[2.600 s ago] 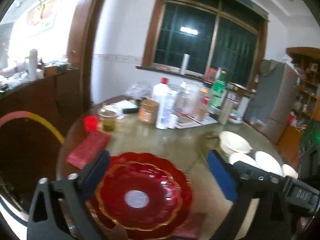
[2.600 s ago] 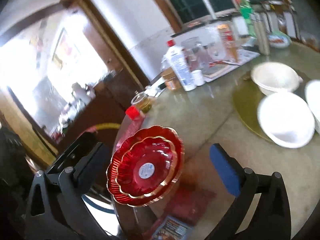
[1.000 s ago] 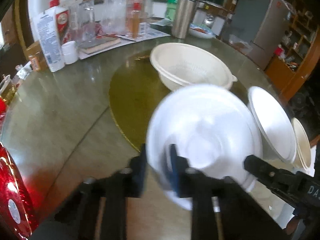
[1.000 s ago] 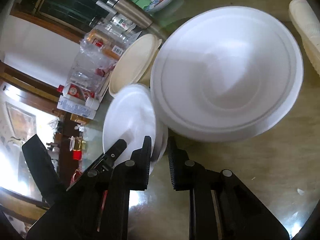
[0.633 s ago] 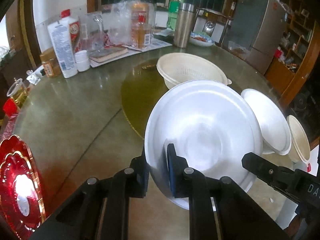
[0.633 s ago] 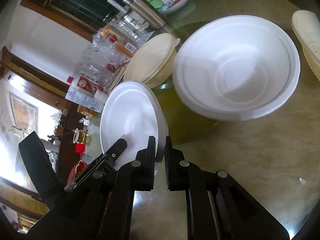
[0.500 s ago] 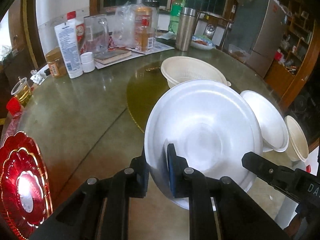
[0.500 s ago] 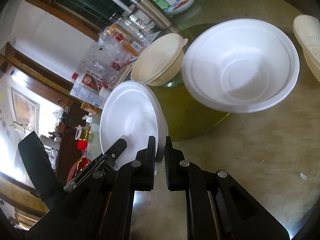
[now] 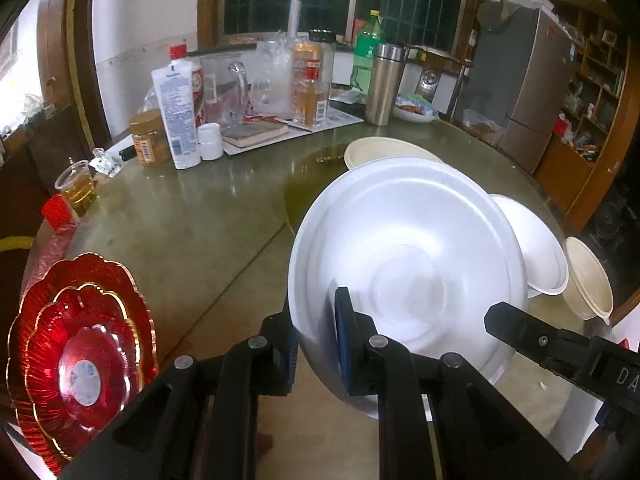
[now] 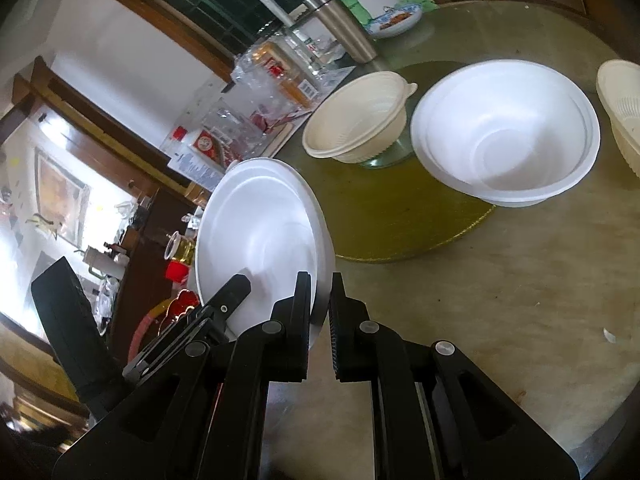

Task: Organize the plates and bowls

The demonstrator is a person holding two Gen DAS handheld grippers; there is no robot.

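Observation:
My left gripper (image 9: 316, 344) is shut on the rim of a white foam bowl (image 9: 408, 276) and holds it tilted above the table. My right gripper (image 10: 320, 312) is shut on the same bowl (image 10: 260, 232), gripping its rim from the other side. Two stacked red plates (image 9: 76, 356) with gold edges sit at the table's left edge. A second white bowl (image 10: 504, 132) rests on the yellow turntable (image 10: 400, 224), beside a cream bowl (image 10: 356, 120). Another cream bowl (image 9: 588, 284) sits at the right edge.
Bottles, jars, a steel flask (image 9: 382, 84) and a cup of tea (image 9: 76, 188) crowd the back of the round table (image 9: 192, 216). A small dish of food (image 10: 394, 20) stands far back. A fridge (image 9: 520, 92) is at the right.
Both grippers closed on the white bowl and lifted it off the table. It has been carried left and back, so the red plates now show at the left.

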